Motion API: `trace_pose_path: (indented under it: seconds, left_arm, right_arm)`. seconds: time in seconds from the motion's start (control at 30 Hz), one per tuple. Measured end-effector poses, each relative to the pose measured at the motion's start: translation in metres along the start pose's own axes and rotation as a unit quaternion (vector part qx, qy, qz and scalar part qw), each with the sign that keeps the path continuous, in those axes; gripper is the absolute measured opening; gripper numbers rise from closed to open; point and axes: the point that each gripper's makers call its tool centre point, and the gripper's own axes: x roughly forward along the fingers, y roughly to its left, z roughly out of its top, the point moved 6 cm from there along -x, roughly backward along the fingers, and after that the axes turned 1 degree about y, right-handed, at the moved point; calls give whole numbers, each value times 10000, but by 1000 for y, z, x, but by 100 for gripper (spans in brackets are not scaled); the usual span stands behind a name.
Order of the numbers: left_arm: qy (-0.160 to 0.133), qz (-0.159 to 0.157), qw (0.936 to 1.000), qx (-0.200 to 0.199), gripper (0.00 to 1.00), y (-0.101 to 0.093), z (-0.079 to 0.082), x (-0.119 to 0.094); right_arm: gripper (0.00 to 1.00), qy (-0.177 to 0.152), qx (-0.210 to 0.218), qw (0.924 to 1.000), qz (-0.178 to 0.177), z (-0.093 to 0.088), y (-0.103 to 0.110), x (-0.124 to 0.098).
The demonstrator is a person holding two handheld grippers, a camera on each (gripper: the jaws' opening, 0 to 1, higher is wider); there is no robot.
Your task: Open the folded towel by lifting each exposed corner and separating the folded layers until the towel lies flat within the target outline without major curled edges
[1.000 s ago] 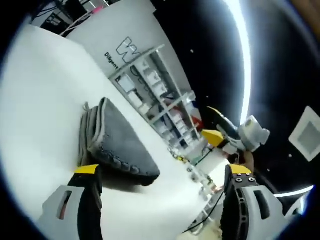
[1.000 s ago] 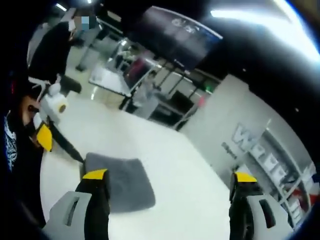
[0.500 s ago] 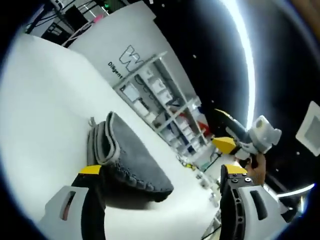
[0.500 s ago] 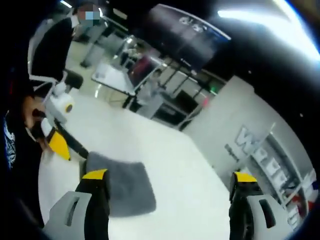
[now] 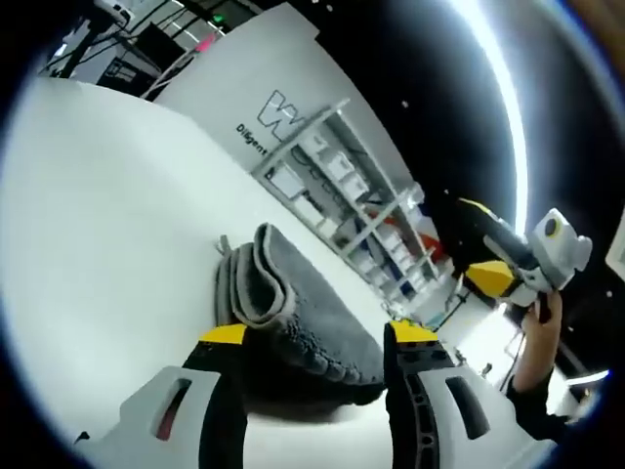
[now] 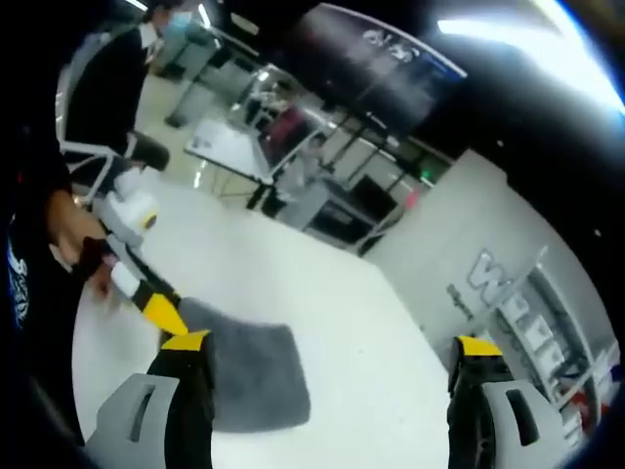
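Towel, one, folded; tongs two

Count from my station: one folded grey towel; one white table; two grippers, left gripper and right gripper; one shelving rack; one person standing in the background; one wall logo.

The left hand-held gripper hides the towel's near edge at the frame's bottom; in the right gripper view, motion blur smears the other hand-held gripper at left
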Motion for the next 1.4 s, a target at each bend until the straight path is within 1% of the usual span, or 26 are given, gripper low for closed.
trace_pose_path:
  seconds: [0.1, 0.23, 0.3, 0.33, 0.4, 0.47, 0.57, 0.6, 0.63, 0.67, 0.7, 0.73, 0.8, 0.83, 0.9, 0.97, 1.03, 1.13, 1.2, 1.27, 1.33, 1.37, 1.4]
  left_arm:
    - [-11, 87, 10000, 0, 51, 2, 1, 1]
    - [-122, 216, 9997, -39, 37, 7, 6, 2]
    - [-94, 285, 9995, -81, 34, 10, 6, 3]
    - [-80, 304, 9995, -84, 30, 11, 6, 3]
    - [-95, 351, 9993, -2, 26, 12, 6, 3]
    - [-93, 322, 9994, 109, 18, 11, 5, 2]
    - [-94, 198, 9994, 258, 12, 6, 4, 5]
    - [-99, 130, 9992, 369, 11, 4, 5, 6]
    - [-92, 92, 9981, 601, 11, 3, 6, 7]
    - [-184, 96, 9940, 1073, 11, 0, 9, 8]
    - [-198, 75, 9922, 1226, 10, -2, 10, 8]
    - [-168, 18, 9913, 1307, 10, -5, 9, 8]
    - [-132, -29, 9901, 1397, 10, -10, 7, 8]
    - [-121, -55, 9884, 1513, 10, -11, 8, 8]
    - [-110, -86, 9870, 1602, 10, -13, 8, 9]
    - [-85, -132, 9862, 1646, 10, -14, 9, 9]
    - [-100, -136, 9845, 1748, 10, -14, 13, 9]
    - [-86, -145, 9826, 1848, 10, -14, 13, 10]
    - [-104, -163, 9822, 1867, 10, -14, 13, 10]
    - [-104, -169, 9817, 1894, 10, -14, 13, 10]
    - [-78, -196, 9816, 1897, 10, -13, 12, 10]
    - [-59, -190, 9816, 1901, 10, -13, 12, 9]
    - [-55, -181, 9813, 1917, 10, -13, 12, 9]
  right_arm:
    - [100, 32, -33, 10000, 47, 1, 1, 3]
    - [100, 16, -31, 10000, 91, 2, 3, 5]
    - [100, 16, -28, 9999, 105, 2, 4, 6]
    - [100, 18, -27, 9999, 113, 2, 4, 6]
    - [100, 23, -24, 9999, 129, 2, 4, 6]
    - [100, 36, -6, 9999, 137, 0, 5, 6]
    - [100, 111, 52, 9998, 158, -4, 7, 12]
    - [100, 268, 300, 9991, 115, -9, 7, 14]
    - [100, 481, 557, 9973, 52, -14, 5, 18]
    - [100, 504, 626, 9968, 34, -15, 4, 22]
    - [100, 488, 633, 9968, 33, -15, 3, 24]
    - [100, 553, 817, 9951, -1, -16, 1, 27]
    - [100, 557, 922, 9942, -8, -15, -2, 31]
    - [100, 550, 971, 9938, 11, -14, -2, 33]
    - [100, 592, 1044, 9928, 59, -12, 1, 39]
    - [100, 704, 1003, 9924, 112, -12, 6, 47]
    - [100, 1007, 798, 9915, 203, -13, 15, 57]
    - [100, 1222, 677, 9898, 287, -7, 18, 72]
    - [100, 1379, 748, 9862, 527, -4, 23, 78]
    - [100, 1429, 785, 9845, 652, 2, 25, 87]
    - [100, 1600, 720, 9813, 795, 7, 23, 99]
    - [100, 1613, 686, 9804, 898, 10, 22, 105]
    - [100, 1686, 827, 9772, 993, 11, 23, 110]
